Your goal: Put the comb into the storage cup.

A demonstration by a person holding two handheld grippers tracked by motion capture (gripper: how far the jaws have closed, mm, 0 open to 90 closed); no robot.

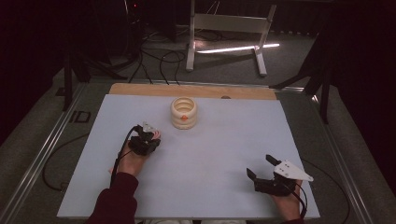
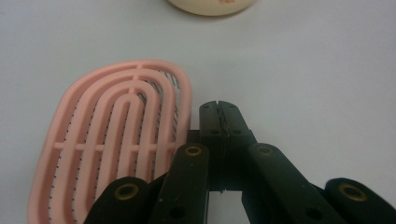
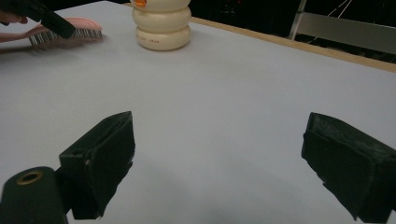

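A pink slotted brush [image 2: 116,140] lies bristles down on the white table, just left of my left gripper [image 2: 219,109]. Those jaws are pressed together with nothing visible between them. In the high view the left gripper [image 1: 147,135] sits left of centre, with the pink brush [image 1: 156,134] peeking out at its tip. The right gripper view shows the brush [image 3: 79,28] far left under the left gripper [image 3: 44,16]. My right gripper [image 1: 259,165] rests near the front right edge, its jaws wide apart [image 3: 224,154] over bare table. A cream ribbed container [image 1: 184,112] stands behind the brush.
The white table sheet [image 1: 224,140] ends at a wooden strip [image 1: 196,89] along the far side. Beyond it on the floor stand a white frame [image 1: 229,28] and loose cables [image 1: 163,60]. Metal rails run along both table sides.
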